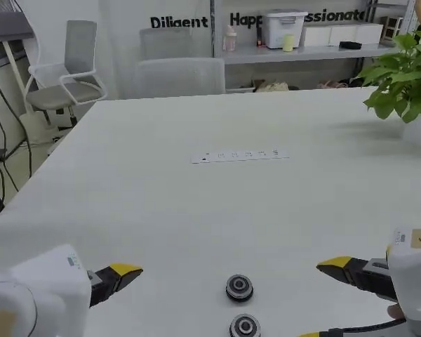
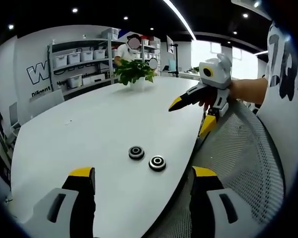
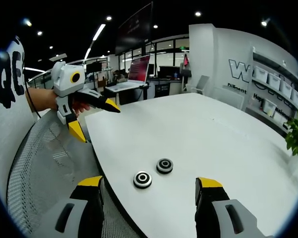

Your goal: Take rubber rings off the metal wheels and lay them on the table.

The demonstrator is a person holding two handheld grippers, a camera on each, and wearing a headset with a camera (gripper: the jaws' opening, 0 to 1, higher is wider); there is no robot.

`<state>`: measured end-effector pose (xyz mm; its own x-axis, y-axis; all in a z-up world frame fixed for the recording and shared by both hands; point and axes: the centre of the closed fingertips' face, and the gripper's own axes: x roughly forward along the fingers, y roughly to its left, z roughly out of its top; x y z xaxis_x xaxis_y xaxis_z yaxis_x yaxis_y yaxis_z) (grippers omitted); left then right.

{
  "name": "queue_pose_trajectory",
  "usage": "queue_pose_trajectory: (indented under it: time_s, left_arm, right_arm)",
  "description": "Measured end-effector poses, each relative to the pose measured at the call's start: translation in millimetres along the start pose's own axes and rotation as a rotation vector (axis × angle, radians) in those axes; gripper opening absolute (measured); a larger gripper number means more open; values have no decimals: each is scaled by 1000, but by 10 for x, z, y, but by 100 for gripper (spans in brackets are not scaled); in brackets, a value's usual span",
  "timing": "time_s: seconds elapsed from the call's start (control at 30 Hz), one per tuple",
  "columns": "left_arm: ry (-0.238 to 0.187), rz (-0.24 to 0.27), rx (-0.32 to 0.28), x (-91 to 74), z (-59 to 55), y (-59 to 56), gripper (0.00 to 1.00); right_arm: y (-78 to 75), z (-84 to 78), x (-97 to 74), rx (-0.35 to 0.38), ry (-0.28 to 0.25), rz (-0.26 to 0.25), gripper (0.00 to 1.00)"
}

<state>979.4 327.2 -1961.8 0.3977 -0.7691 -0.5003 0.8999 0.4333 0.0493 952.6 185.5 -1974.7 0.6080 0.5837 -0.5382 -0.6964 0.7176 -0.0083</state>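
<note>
L claw (image 2: 143, 172) & R claw (image 3: 150, 182) spread, 2 wheels (image 1: 239, 287) btwn on table (image 1: 196, 210).

Stretches wide and white as a counter (image 1: 161, 210), bears a black-ringed metal wheel (image 1: 239, 288) just beside a second wheel (image 1: 245, 326) near the front edge, a flat white strip (image 1: 240, 156) mid-surface, a potted plant (image 1: 403, 77) far right.

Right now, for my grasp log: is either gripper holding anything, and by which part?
Nothing is held. The left gripper and right gripper are both open; the two metal wheels lie on the table, touched by neither.
</note>
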Motion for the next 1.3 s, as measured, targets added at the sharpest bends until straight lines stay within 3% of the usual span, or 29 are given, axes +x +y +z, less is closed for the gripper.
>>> queue_pose_trajectory:
  time_s: [0.57, 1.3]
  left_arm:
    - [22, -3, 30, 7, -28, -10, 72]
    - [22, -21, 11, 7, -32, -36, 71]
  right_arm:
    - [-7, -14, -2, -6, 10, -3, 70]
    - [6, 36, -8, -13, -9, 5, 69]
